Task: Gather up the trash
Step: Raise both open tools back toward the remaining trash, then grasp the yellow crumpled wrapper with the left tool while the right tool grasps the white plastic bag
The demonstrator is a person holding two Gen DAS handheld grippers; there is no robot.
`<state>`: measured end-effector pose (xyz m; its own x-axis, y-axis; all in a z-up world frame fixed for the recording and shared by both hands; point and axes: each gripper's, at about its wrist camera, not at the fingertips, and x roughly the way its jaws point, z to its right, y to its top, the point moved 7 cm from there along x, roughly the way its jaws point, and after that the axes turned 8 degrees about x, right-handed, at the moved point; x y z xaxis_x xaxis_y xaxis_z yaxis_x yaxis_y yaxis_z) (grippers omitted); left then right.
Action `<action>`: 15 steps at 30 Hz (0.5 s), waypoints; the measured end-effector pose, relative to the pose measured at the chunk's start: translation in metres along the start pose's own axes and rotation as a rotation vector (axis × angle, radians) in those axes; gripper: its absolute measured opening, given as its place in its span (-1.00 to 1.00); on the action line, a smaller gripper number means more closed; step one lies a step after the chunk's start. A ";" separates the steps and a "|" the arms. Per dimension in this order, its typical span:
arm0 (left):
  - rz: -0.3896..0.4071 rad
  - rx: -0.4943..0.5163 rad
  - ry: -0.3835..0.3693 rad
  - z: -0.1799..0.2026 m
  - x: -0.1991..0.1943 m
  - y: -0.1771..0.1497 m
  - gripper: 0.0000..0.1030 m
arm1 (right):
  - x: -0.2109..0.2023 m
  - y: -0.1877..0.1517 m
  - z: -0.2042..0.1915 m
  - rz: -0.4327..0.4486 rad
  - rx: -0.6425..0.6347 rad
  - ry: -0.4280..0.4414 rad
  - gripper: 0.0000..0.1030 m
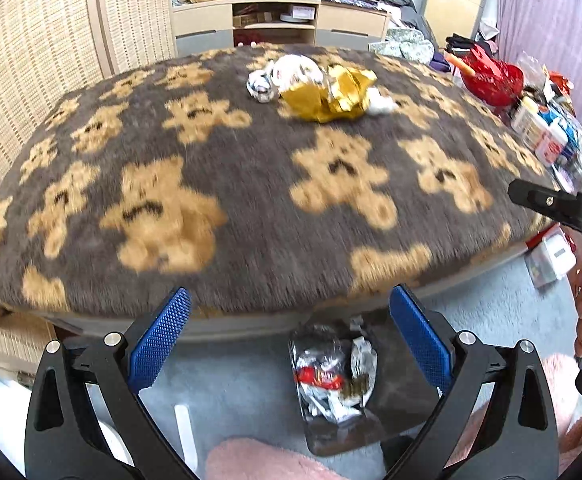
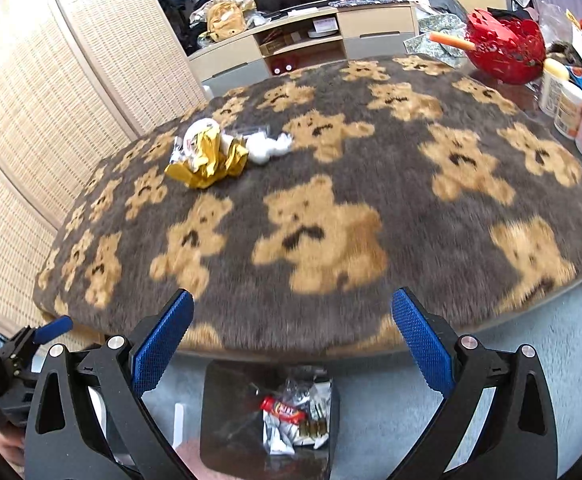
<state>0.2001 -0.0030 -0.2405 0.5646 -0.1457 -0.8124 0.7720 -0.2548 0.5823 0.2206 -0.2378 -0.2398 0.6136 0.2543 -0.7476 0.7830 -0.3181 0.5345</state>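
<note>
Showing left tongs (image 1: 290,334) agape; right view (image 2: 293,336): bottles (image 2: 579,114) unblurred

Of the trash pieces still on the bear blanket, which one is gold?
The crumpled gold wrapper at the front of the pile; the pieces behind and beside it, like the white wad, are white or silver.

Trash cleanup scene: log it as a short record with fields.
surface: bear-print blanket over a table
trash left: gold wrapper, white wrappers and white wad, clustered on the far side
bin: dark bin on the floor below the near edge, already holding wrappers
left gripper: open, empty
right gripper: open, empty
</note>
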 end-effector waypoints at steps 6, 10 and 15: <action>0.028 0.004 0.012 -0.010 0.014 0.040 0.84 | 0.025 0.040 -0.005 0.034 -0.043 -0.031 0.93; 0.043 0.013 0.028 -0.013 0.028 0.070 0.84 | 0.044 0.061 -0.004 0.054 -0.079 -0.064 0.93; 0.070 0.011 0.023 -0.015 0.044 0.105 0.84 | 0.064 0.084 -0.001 0.072 -0.099 -0.082 0.67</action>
<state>0.3108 -0.0218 -0.2144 0.6234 -0.1414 -0.7690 0.7274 -0.2557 0.6368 0.3261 -0.2471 -0.2423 0.6609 0.1571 -0.7338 0.7463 -0.2398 0.6209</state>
